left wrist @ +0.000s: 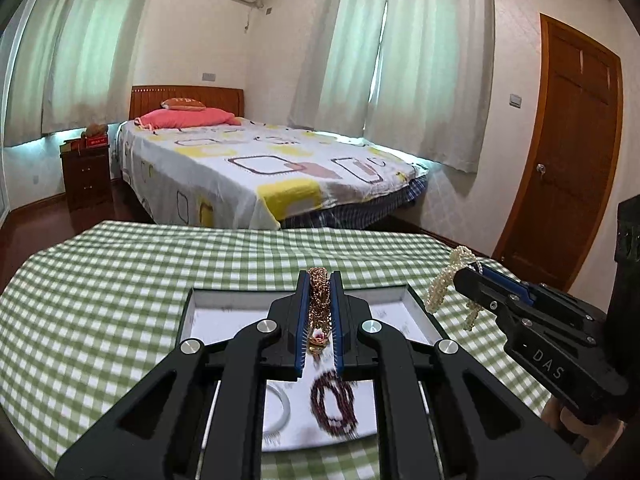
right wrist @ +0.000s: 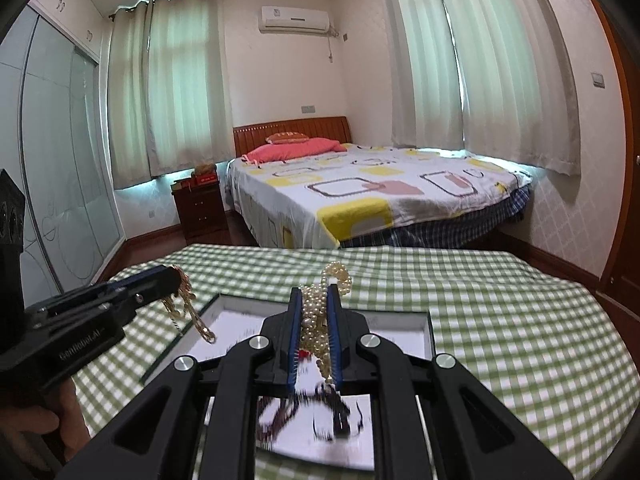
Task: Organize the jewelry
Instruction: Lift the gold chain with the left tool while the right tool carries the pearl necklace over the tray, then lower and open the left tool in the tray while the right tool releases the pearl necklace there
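Two chains are hanging: your left gripper (left wrist: pixel 320 300) is clamping the gold necklace (left wrist: pixel 318 304), the right gripper (right wrist: pixel 314 320) the pearl strand (right wrist: pixel 316 328) (at three o'clock); swinging could tangle them over the tray (left wrist: pixel 416 312).

Right claw (right wrist: pixel 314 300) clamps a pearl necklace (right wrist: pixel 316 320) above the tray (right wrist: pixel 430 322).

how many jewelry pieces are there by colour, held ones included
Gold chain, in the left claw: 1
Pearl-white strand, in the right claw: 1
Dark red bead string, in the tray: 1
White bangle, in the tray: 1
Total: 4
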`<state>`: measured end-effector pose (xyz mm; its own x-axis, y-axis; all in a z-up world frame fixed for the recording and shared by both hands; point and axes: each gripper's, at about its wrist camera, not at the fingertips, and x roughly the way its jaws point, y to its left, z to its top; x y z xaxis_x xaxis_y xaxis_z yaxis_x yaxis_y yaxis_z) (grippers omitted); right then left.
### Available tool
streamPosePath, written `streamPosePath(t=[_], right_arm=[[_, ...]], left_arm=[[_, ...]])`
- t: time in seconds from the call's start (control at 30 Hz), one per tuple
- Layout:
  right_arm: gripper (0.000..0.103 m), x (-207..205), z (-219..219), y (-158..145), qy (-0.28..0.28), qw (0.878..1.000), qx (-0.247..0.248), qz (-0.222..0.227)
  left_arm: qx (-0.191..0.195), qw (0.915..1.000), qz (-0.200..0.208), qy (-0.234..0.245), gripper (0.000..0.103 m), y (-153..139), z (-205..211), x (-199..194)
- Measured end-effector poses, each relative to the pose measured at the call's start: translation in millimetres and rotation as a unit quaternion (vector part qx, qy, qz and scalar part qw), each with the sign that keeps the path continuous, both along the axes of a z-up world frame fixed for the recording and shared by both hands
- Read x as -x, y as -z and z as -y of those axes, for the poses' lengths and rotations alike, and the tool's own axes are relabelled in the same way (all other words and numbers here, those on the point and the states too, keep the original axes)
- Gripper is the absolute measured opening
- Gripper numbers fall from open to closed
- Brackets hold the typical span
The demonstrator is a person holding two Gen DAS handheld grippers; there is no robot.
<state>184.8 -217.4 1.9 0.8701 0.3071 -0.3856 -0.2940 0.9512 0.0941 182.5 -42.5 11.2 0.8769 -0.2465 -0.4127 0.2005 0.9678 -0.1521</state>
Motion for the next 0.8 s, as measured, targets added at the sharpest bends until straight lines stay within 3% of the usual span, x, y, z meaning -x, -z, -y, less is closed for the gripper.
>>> streamPosePath(t=[0.3,0.6,0.8], right_arm=[[0.013,-51,-12,22,-0.004,1.0,0.002,-0.024],[0.013,-95,-22,69,-0.005,0.995,0.015,-0.1],[0.013,-110,-25,82,0.001,0.991,0.025,-0.135]], left_arm=[[-0.007,0.9991,-0.04,-0.011,0.01,31,2,-56],[-0.014,0.9934,-0.112,-0.019,0.01,80,3,-103],[-0.031,0.9905,-0.134,-0.014,0.01,92,9,-114]])
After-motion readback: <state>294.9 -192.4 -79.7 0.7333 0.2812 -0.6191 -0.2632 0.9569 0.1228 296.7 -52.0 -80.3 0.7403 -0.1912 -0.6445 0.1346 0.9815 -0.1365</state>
